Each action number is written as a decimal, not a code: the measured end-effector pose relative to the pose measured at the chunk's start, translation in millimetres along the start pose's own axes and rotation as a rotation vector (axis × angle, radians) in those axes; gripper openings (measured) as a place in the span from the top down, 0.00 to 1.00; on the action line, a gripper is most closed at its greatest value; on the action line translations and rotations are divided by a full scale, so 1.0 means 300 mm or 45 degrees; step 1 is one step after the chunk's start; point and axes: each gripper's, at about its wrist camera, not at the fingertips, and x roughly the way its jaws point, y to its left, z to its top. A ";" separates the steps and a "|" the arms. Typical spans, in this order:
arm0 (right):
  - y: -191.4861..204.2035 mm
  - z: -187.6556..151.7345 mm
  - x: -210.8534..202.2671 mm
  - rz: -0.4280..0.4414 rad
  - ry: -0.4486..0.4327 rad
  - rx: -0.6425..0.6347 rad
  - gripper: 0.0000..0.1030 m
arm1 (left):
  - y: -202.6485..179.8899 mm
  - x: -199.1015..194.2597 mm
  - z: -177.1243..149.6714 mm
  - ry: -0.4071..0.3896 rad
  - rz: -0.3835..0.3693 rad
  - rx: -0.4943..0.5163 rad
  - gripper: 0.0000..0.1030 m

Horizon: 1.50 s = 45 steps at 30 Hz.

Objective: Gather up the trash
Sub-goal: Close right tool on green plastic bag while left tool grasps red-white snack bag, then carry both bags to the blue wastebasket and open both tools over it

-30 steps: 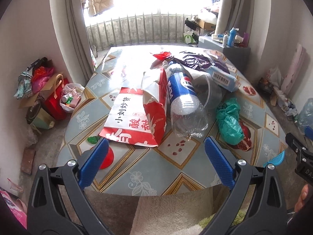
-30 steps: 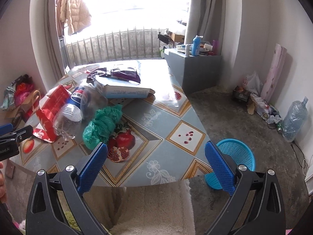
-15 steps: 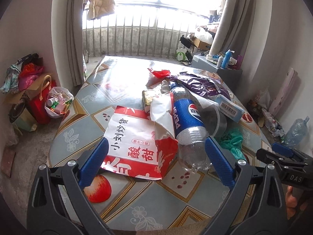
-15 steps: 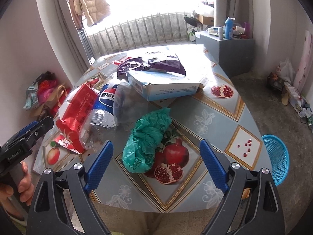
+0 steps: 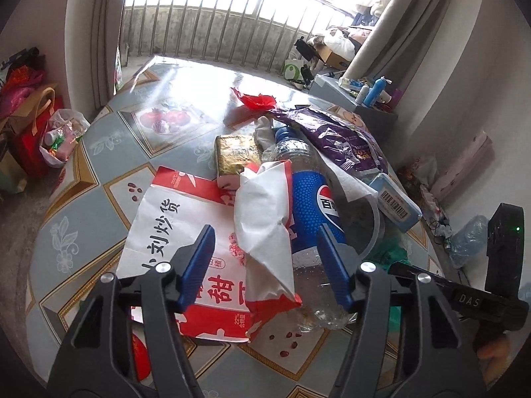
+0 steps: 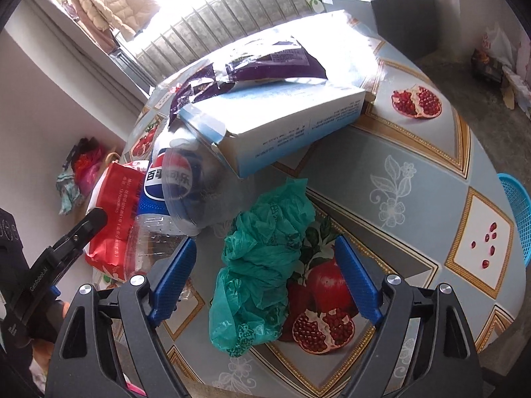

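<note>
Glossy blue-grey oilcloth printed with pomegranates and gold diamonds covers the round table (image 6: 428, 179), which stands before a barred window, with grey concrete floor around it. Trash is heaped at its middle: a red and white paper bag (image 5: 186, 242), a clear crumpled Pepsi bottle (image 5: 312, 219), a pale blue carton (image 6: 282, 126) under a purple foil wrapper (image 6: 265, 63), and a crinkled green plastic bag (image 6: 262, 265). The left gripper (image 5: 265, 265) has just been narrowing; its pads flank the paper bag's torn flap without pressing. The right gripper (image 6: 265, 282) hangs spread on either side of the green bag. A blue basket (image 6: 517, 212) is cut off at the frame's edge.
</note>
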 end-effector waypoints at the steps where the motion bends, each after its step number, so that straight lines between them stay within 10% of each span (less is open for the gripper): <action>1: 0.000 -0.001 0.012 0.005 0.015 0.006 0.19 | 0.003 0.012 -0.001 0.011 -0.006 -0.009 0.49; 9: -0.025 -0.018 0.075 0.090 0.120 0.098 0.50 | 0.003 0.023 -0.019 0.061 -0.041 -0.031 0.79; 31: -0.073 -0.091 -0.138 0.136 -0.022 0.104 0.54 | -0.039 -0.313 -0.019 -0.134 0.063 0.051 0.81; 45: -0.316 -0.159 -0.472 0.098 -0.366 0.277 0.54 | -0.445 -0.488 0.094 -0.314 -0.189 0.382 0.81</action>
